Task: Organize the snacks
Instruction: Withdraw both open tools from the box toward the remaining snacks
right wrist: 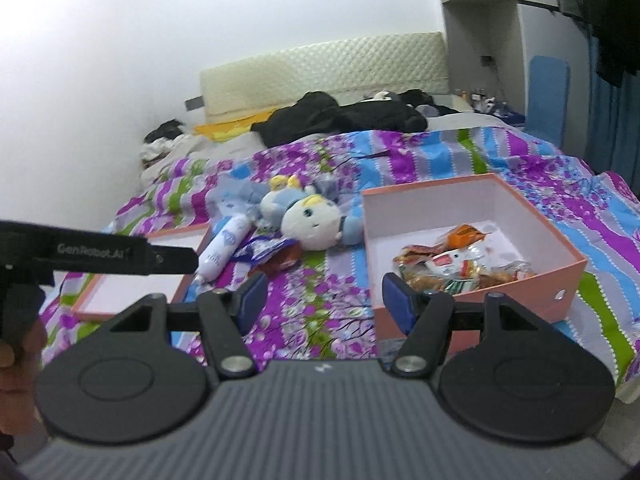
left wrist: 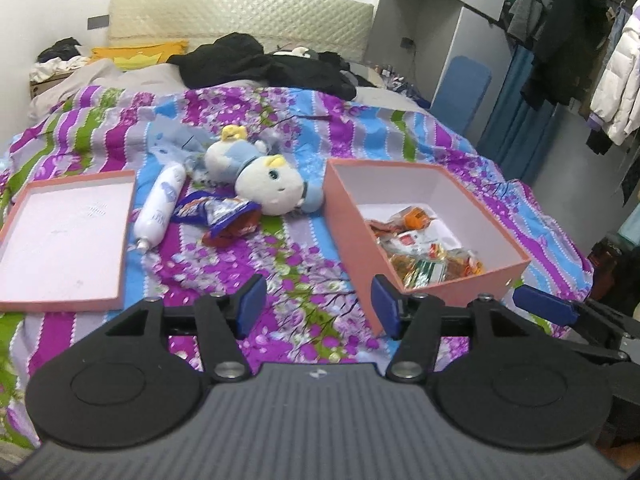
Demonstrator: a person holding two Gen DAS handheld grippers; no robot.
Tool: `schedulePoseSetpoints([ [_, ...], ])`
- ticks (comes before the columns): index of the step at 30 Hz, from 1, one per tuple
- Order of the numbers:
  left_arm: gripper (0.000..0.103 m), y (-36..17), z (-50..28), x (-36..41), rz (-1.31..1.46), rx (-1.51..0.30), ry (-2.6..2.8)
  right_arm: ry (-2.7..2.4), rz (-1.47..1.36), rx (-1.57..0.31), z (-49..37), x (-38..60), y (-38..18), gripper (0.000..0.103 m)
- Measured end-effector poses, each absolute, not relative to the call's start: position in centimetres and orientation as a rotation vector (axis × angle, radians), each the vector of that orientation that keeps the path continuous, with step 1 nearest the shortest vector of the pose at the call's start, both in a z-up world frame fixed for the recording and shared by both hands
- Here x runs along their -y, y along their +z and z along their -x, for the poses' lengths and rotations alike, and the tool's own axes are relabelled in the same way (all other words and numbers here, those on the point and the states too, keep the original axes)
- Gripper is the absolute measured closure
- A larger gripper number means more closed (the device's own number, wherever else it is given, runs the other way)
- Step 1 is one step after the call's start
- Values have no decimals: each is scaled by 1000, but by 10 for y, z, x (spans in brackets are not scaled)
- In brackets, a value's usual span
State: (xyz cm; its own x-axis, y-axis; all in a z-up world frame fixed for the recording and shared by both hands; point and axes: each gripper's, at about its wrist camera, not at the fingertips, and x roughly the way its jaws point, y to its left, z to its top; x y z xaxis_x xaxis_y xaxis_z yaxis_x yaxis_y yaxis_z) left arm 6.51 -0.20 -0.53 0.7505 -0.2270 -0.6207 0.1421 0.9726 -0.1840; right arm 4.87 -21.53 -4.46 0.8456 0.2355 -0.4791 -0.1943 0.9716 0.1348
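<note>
A pink box with a white inside sits on the bed at the right and holds several snack packets; it also shows in the right wrist view with the packets. Its pink lid lies upturned at the left. A blue and red snack bag lies on the bedspread between them, also seen in the right wrist view. My left gripper is open and empty, above the bedspread near the box's front corner. My right gripper is open and empty, in front of the box.
A white tube-shaped bottle and a plush toy lie beside the snack bag. Black clothes are piled near the headboard. Hanging clothes and a blue board stand to the right of the bed.
</note>
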Motion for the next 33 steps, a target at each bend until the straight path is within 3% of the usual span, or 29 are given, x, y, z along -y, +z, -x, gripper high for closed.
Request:
schedulePoseSetpoints([
  [11, 30, -39, -62, -29, 153, -730, -118, 317, -46, -535, -54, 181, -71, 37],
  [31, 30, -88, -150, -66, 170, -798, -66, 348, -40, -569, -122, 154, -117, 37],
  [33, 30, -92, -160, -69, 171, -805, -66, 349, -45, -577, -131, 152, -121, 34],
])
